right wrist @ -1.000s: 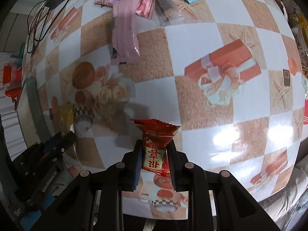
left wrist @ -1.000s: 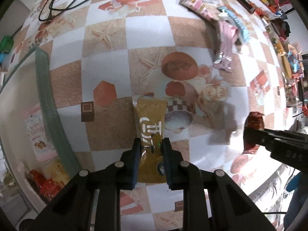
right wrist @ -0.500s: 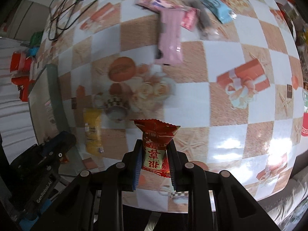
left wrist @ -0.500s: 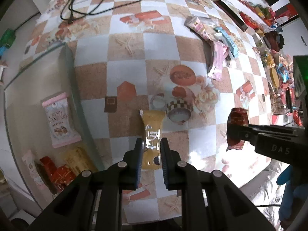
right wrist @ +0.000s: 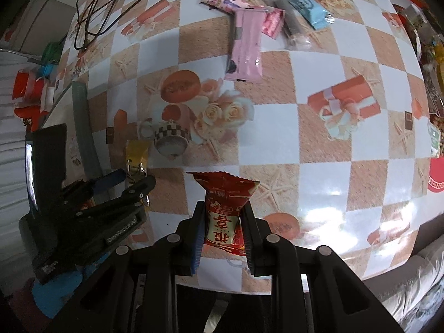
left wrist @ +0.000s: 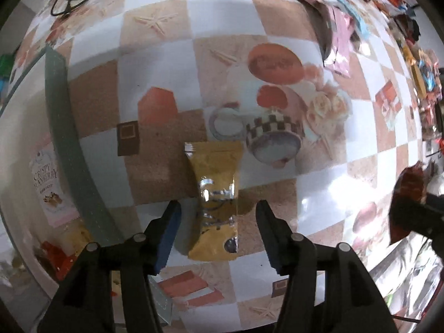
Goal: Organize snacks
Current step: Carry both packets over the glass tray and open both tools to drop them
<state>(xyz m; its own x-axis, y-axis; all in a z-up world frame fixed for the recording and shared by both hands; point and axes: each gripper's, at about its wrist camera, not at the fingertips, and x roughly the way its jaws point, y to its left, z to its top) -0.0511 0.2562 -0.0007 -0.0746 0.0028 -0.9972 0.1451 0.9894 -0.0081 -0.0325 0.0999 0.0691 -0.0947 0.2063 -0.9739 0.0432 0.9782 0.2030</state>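
Note:
A yellow snack packet (left wrist: pixel 216 202) lies flat on the checked tablecloth (left wrist: pixel 155 63). My left gripper (left wrist: pixel 217 208) points straight down over it. Its jaws are opening, one on each side of the packet, and the pads do not touch it. My right gripper (right wrist: pixel 223 208) is shut on a red snack packet (right wrist: pixel 224 211) and holds it upright above the table. In the right wrist view the left gripper (right wrist: pixel 133 179) and the yellow packet (right wrist: pixel 136 152) show at the left. In the left wrist view the right gripper (left wrist: pixel 410 211) and the red packet (left wrist: pixel 410 177) show at the right edge.
A clear container with a greenish edge (left wrist: pixel 69 144) sits left of the table and holds a cranberry packet (left wrist: pixel 48 183) and other snacks. Loose snacks lie at the far side, among them a pink packet (right wrist: pixel 245 47) and a blue one (right wrist: pixel 302 2). Black cables (right wrist: pixel 91 19) lie far left.
The left gripper, shut on the yellow packet before, has come down and spread its jaws, leaving the packet lying free. The right gripper has risen with the red packet.

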